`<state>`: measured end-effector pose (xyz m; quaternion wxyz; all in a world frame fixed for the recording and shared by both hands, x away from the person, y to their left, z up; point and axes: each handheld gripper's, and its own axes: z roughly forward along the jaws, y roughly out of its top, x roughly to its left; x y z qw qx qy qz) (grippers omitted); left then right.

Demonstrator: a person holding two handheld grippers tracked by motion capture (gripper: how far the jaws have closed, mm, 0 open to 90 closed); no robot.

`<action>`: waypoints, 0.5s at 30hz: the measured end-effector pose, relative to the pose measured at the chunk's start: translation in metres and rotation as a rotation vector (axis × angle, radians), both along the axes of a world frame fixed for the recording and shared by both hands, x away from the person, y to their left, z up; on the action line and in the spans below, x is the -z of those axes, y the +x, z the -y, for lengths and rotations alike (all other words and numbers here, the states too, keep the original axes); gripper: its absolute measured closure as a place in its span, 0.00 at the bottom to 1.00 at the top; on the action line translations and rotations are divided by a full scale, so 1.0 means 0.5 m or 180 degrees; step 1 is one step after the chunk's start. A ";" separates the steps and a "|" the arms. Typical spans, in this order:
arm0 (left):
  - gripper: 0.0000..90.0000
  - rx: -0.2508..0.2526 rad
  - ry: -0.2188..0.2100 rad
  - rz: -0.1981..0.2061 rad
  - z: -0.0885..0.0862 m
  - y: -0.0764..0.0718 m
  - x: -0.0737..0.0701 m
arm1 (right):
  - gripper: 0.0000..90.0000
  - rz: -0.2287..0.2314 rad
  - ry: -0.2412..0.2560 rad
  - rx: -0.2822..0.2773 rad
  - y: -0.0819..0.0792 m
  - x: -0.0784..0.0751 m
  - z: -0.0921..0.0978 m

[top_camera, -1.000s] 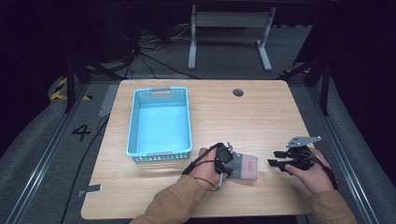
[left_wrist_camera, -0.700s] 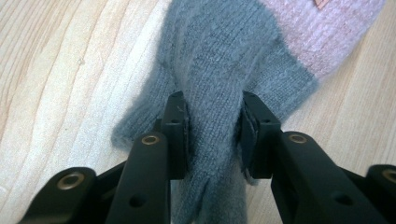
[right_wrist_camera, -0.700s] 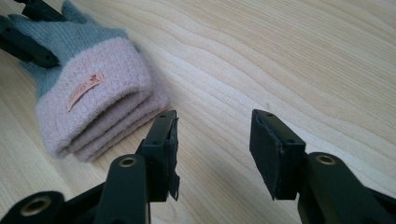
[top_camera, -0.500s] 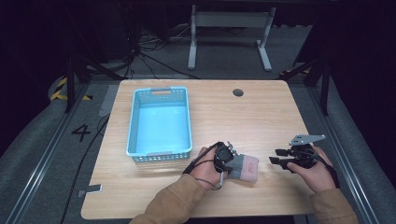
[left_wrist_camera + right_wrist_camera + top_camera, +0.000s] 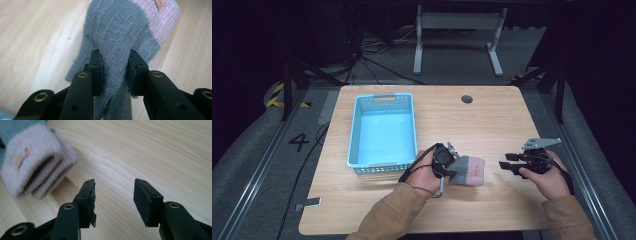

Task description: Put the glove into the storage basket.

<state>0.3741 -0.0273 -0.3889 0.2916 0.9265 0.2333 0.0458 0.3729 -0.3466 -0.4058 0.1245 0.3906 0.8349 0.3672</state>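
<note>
While my left gripper [image 5: 113, 72] pinches the grey part of the folded mitten [image 5: 468, 170], just right of the blue basket's [image 5: 357, 131] near corner, my right gripper [image 5: 113, 197] hangs apart-jawed, holding nothing, just beyond the mitten's pink cuff [image 5: 35, 173].

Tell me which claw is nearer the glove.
Left. The left claw is shut on the glove, pinching its grey knit. The right claw is open, apart from it, facing the pink cuff.
</note>
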 end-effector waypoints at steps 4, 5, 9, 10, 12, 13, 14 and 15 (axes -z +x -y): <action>0.77 -0.0049 -0.0009 0.0019 -0.022 0.007 -0.027 | 0.59 -0.0005 -0.0002 -0.0009 0.008 0.001 -0.002; 0.77 -0.0048 -0.0023 0.0022 -0.028 0.010 -0.032 | 0.59 -0.0009 0.0004 -0.0008 0.010 0.002 -0.002; 0.77 -0.0122 -0.0051 0.0019 -0.051 0.021 -0.048 | 0.59 -0.0049 -0.0007 0.0004 0.015 0.009 0.001; 0.77 -0.0128 -0.0063 0.0026 -0.056 0.023 -0.052 | 0.59 -0.0058 -0.0014 0.0012 0.016 0.011 0.002; 0.77 -0.0138 -0.0090 0.0028 -0.065 0.026 -0.059 | 0.59 -0.0076 -0.0012 0.0021 0.016 0.013 0.005; 0.77 -0.0142 -0.0102 0.0021 -0.070 0.027 -0.064 | 0.59 -0.0079 -0.0021 0.0029 0.017 0.015 0.007; 0.77 -0.0145 -0.0104 0.0036 -0.075 0.029 -0.068 | 0.59 -0.0089 -0.0016 0.0042 0.017 0.016 0.008; 0.77 -0.0156 -0.0094 0.0050 -0.080 0.031 -0.073 | 0.59 -0.0091 -0.0012 0.0040 0.017 0.018 0.010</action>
